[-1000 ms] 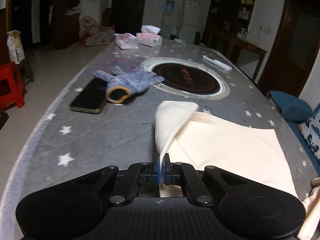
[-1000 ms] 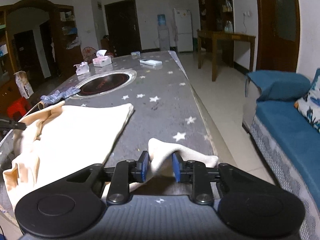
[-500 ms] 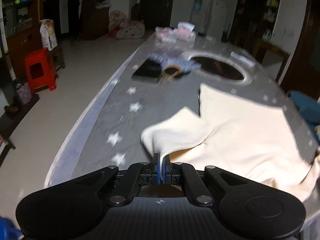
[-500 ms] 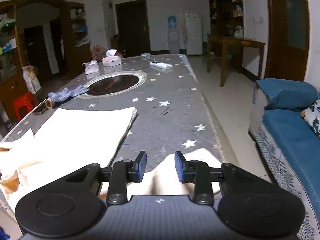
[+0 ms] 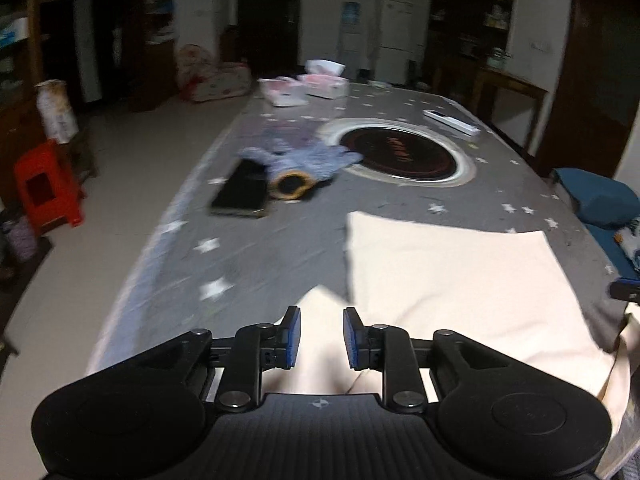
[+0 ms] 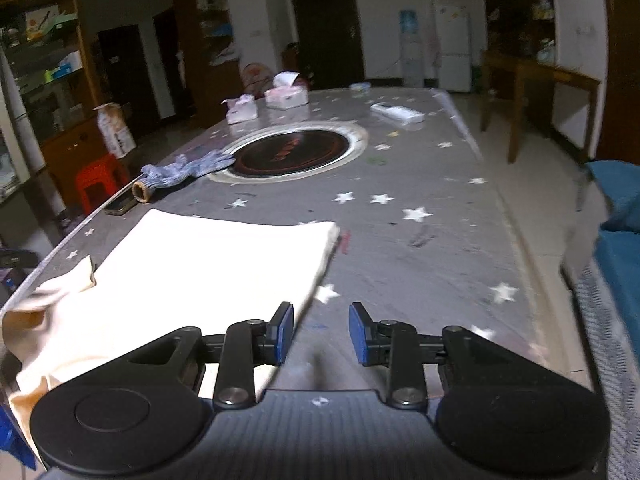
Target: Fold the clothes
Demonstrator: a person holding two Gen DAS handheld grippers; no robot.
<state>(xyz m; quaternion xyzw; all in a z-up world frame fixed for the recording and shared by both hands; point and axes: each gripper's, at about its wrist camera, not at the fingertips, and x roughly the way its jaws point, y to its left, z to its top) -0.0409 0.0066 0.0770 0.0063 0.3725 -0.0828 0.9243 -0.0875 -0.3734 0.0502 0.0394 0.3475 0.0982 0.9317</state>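
A long table covered in grey star-printed cloth (image 6: 432, 248) carries a cream fabric garment (image 6: 208, 264), a blue knitted glove (image 5: 304, 160), a black phone (image 5: 242, 194), two pink tissue boxes (image 5: 322, 84), a white remote (image 6: 396, 113) and a round black inset cooktop (image 5: 400, 152).

Cream cloth (image 5: 448, 272) (image 6: 208, 264), spread flat on the near end of the table. Folded to a straight far edge. Rumpled at the near-left corner.

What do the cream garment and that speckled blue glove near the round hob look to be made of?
The cream garment looks like soft matte woven cloth, likely cotton: it lies limp and creases at its edge. The glove looks like knitted yarn, speckled blue-white with a tan ribbed cuff. Motion blur leaves both uncertain.
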